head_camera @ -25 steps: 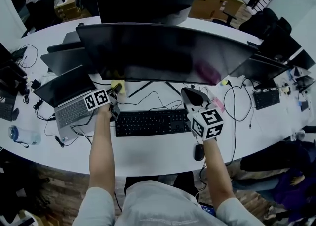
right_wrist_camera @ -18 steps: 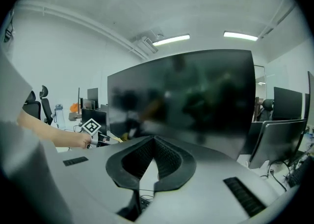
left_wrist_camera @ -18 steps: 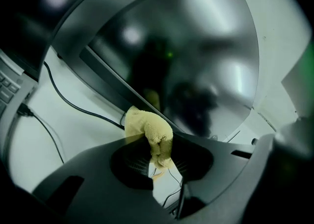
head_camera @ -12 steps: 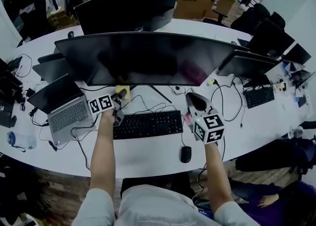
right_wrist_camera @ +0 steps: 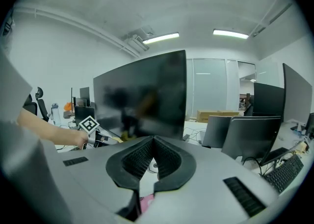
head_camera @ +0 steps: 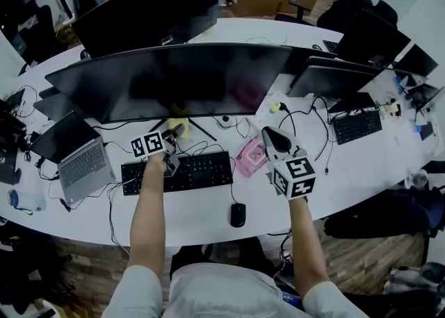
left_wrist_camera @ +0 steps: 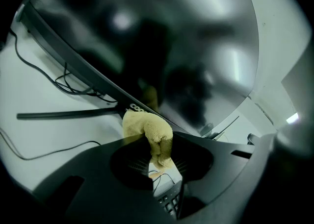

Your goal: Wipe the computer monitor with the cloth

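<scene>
The wide curved monitor (head_camera: 174,80) stands dark across the middle of the white desk (head_camera: 201,223). My left gripper (head_camera: 172,140) is shut on a yellow cloth (head_camera: 179,127) just below the monitor's bottom edge, beside its stand. In the left gripper view the cloth (left_wrist_camera: 147,129) bulges out of the jaws of the left gripper (left_wrist_camera: 157,153) and lies against the lower bezel of the monitor (left_wrist_camera: 147,41). My right gripper (head_camera: 270,136) hangs shut and empty in front of the monitor's right end. In the right gripper view the right gripper (right_wrist_camera: 153,143) points at the monitor (right_wrist_camera: 142,95) from the side.
A black keyboard (head_camera: 177,172), a mouse (head_camera: 238,214) and a pink object (head_camera: 250,159) lie before the monitor. A laptop (head_camera: 76,160) sits at the left. More monitors (head_camera: 334,76), a second keyboard (head_camera: 356,126) and cables crowd the right. Another monitor (head_camera: 153,7) stands behind.
The head view has pulled back and swung right, so the desk appears shifted left. The left gripper stays with the cloth under the monitor's edge. The right gripper now sits right of the keyboard.
</scene>
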The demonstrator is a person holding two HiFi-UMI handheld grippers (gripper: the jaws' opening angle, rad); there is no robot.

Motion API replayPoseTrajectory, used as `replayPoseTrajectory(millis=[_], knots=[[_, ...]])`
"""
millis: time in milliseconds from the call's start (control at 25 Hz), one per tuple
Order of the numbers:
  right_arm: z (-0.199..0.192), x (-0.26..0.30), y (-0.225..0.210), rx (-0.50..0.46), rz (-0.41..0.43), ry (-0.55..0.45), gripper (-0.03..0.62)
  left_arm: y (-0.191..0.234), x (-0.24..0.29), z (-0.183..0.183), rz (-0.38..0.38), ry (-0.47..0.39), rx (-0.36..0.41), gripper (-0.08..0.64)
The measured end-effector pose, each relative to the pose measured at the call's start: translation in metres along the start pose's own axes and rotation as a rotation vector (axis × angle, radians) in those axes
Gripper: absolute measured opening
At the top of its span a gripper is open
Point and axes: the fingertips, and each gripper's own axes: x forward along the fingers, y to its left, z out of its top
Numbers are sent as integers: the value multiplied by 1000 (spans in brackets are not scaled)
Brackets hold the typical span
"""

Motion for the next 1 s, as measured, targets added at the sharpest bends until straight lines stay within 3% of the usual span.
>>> replayPoseTrajectory(millis=[640,840,1000], knots=[[-23,-52,-119,-3,-7,3,23,-123,128,-78,-91,21,-21,104],[-25,-65,-145,-10,-14,5,23,-163,169,-102,-139,14,-79,105],[-23,-71,-157,0,-30,-4,23,-185,192,-112,-167,-42,-188,105]])
